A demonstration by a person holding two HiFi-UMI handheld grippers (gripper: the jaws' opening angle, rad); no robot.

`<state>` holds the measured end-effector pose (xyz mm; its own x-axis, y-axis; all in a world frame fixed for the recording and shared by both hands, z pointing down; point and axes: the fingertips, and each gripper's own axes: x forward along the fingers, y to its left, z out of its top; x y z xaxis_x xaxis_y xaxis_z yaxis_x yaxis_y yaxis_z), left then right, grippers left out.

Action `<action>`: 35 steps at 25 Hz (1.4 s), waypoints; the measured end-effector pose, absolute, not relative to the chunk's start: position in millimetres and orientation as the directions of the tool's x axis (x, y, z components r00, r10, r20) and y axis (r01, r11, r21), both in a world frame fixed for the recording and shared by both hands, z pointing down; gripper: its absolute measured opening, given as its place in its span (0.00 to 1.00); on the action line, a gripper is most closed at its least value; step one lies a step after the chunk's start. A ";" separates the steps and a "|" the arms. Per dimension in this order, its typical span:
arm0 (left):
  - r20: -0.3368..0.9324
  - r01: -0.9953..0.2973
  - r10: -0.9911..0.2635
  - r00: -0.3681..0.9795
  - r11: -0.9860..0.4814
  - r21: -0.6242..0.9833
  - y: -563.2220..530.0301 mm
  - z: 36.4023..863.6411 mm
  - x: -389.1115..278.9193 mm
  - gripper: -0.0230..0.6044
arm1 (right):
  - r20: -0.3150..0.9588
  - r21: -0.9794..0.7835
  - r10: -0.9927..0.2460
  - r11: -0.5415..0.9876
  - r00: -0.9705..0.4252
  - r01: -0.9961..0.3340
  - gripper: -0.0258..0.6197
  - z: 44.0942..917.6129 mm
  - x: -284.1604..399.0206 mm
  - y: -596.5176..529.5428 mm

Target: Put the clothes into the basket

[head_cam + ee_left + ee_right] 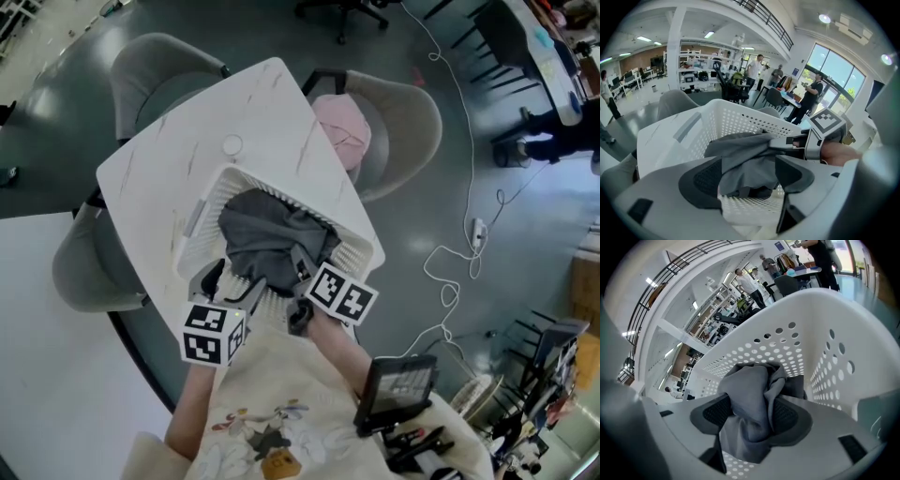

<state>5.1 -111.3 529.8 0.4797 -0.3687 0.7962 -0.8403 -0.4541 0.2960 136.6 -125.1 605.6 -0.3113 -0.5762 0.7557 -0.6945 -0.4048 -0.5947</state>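
Observation:
A grey garment (272, 239) hangs bunched over the inside of a white perforated basket (211, 202) on a white marble-look table (159, 178). Both grippers are at the basket's near edge. My left gripper (217, 281) is shut on the garment's near left part; in the left gripper view the garment (745, 164) fills the gap between the jaws of the left gripper (747, 180). My right gripper (302, 272) is shut on a thick fold of the garment (752, 399), squeezed between the pads of the right gripper (752, 416) above the basket (825, 333) floor. A pink garment (342, 127) lies on a chair behind the table.
Grey chairs stand round the table: one at the far left (155, 66), one at the right (403, 122) and one at the near left (80, 272). A small round disc (232, 144) lies on the table beyond the basket. A white cable (459, 253) runs over the floor.

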 end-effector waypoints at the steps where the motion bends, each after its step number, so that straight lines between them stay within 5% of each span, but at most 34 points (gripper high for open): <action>1: 0.794 -0.845 -0.379 0.476 -0.448 0.293 -108.6 526.2 2.2 0.60 | 0.755 -0.594 -0.578 -0.402 -0.311 -0.696 0.42 603.8 136.8 -125.2; 31: 0.692 -0.805 -0.416 0.590 -0.366 0.467 -103.1 526.8 -0.6 0.60 | 0.713 -0.582 -0.606 -0.232 -0.352 -0.779 0.42 570.1 116.0 -128.6; 35: 0.683 -0.796 -0.409 0.605 -0.342 0.500 -104.7 527.1 -0.6 0.60 | 0.734 -0.552 -0.578 -0.201 -0.357 -0.809 0.33 593.8 108.0 -134.7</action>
